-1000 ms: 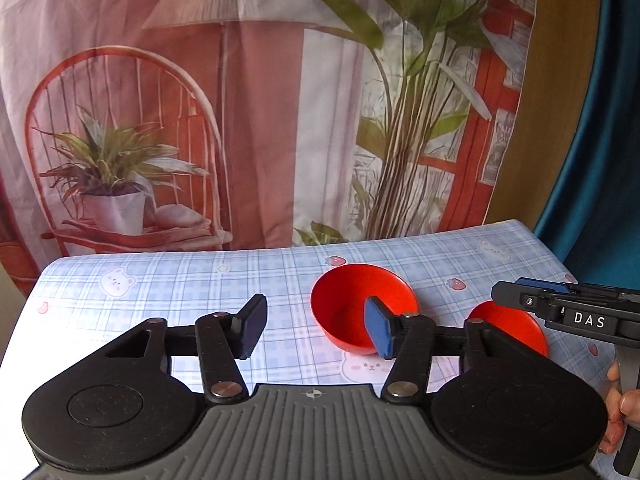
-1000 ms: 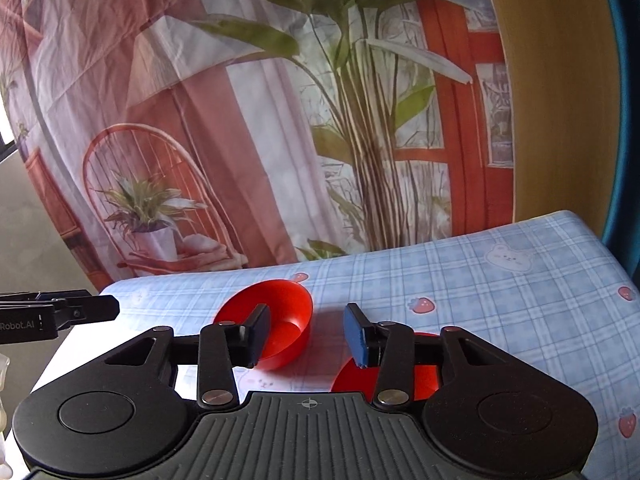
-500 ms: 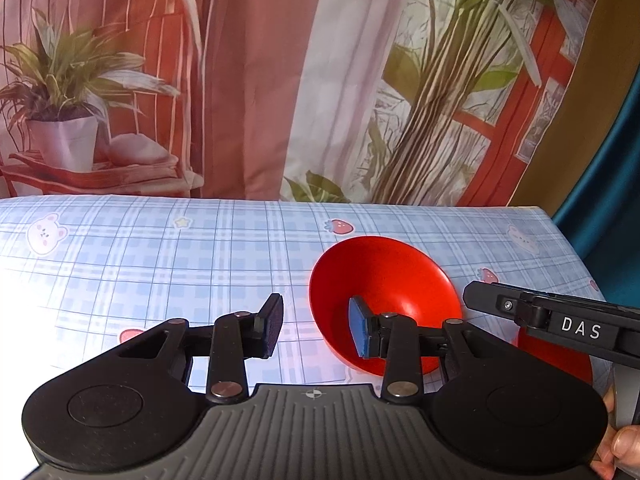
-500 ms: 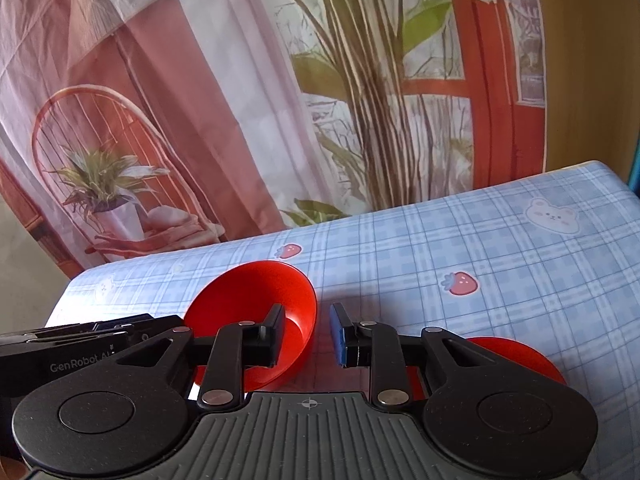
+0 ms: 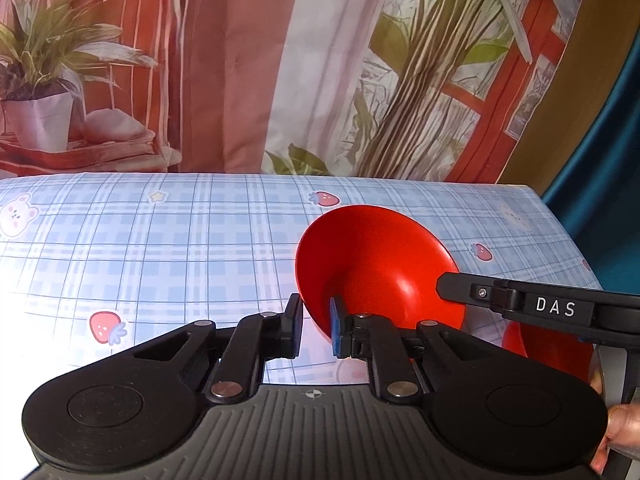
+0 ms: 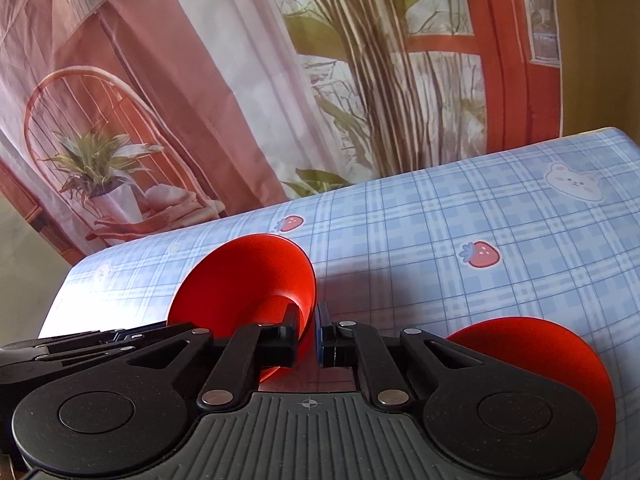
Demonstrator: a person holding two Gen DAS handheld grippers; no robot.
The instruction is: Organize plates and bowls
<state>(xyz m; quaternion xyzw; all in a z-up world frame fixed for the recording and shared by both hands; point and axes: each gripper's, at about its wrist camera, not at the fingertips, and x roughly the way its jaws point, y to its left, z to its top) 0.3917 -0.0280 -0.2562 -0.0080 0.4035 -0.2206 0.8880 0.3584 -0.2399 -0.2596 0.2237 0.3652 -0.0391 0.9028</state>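
A red bowl (image 5: 380, 264) stands on the blue checked tablecloth (image 5: 160, 248). My left gripper (image 5: 316, 330) has its jaws narrowly apart astride the bowl's near left rim, one finger inside, one outside. My right gripper (image 6: 308, 338) straddles the bowl's right rim (image 6: 248, 276) with jaws nearly closed on it; it also reaches in from the right in the left wrist view (image 5: 532, 308). A red plate (image 6: 560, 364) lies on the cloth to the right, partly hidden behind the right gripper's body; it also shows in the left wrist view (image 5: 548, 344).
A printed curtain (image 5: 280, 60) with plants and a chair hangs behind the table. The table's far edge runs along it, and its right edge (image 5: 568, 236) drops off beside a dark blue drape.
Both grippers moved forward and down to the bowl and narrowed their jaws around its rim, left on the left side, right on the right side.
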